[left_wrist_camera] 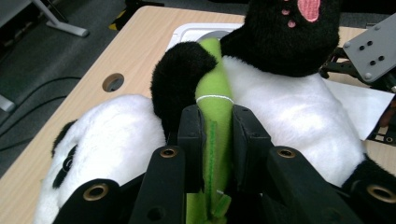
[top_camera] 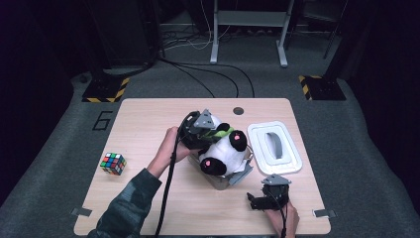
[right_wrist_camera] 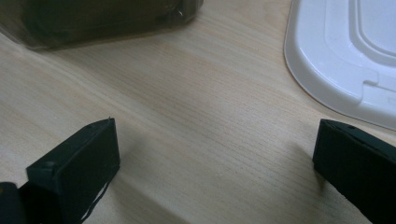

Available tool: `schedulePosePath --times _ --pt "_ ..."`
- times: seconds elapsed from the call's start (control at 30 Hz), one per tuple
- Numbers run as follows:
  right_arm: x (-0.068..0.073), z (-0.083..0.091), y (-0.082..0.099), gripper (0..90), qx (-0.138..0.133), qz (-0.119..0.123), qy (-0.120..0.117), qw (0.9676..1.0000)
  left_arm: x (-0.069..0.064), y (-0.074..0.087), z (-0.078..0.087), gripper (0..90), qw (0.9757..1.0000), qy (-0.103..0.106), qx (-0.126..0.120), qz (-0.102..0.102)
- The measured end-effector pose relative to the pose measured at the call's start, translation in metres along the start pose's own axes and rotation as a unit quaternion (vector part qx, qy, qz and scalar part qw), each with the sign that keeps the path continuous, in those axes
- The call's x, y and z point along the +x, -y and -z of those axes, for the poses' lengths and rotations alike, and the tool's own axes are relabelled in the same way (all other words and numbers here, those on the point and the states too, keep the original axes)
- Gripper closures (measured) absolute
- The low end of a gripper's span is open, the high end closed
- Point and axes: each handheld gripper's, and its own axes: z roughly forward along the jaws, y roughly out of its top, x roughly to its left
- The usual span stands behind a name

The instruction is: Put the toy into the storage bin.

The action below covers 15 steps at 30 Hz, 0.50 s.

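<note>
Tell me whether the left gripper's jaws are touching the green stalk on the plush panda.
Touching. The left gripper view shows the left gripper with both jaws pressed against the sides of the green stalk, no gap either side.

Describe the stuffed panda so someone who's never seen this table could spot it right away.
Look at the middle of the wooden table, left of the white lid. The panda sits in a clear bin, the only plush, black and white with pink paw pads and a green felt stalk.

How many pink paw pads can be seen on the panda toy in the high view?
2: one pink pad on the upper paw near the white lid, one on the lower paw. Others may be hidden.
</note>
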Motion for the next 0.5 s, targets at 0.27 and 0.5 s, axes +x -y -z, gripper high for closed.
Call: schedulePosePath --times 0.27,0.5 --pt "0.0000 0.0000 0.0000 0.0 0.000 0.000 0.000 1.0000 0.0020 0.0030 -0.0061 74.0 1.0000 -0.005 0.000 0.009" --pt "0.0000 -0.0001 0.0001 0.0 -0.001 0.001 0.001 1.0000 -0.0010 0.0018 -0.0103 44.3 0.9991 -0.025 0.026 0.022"
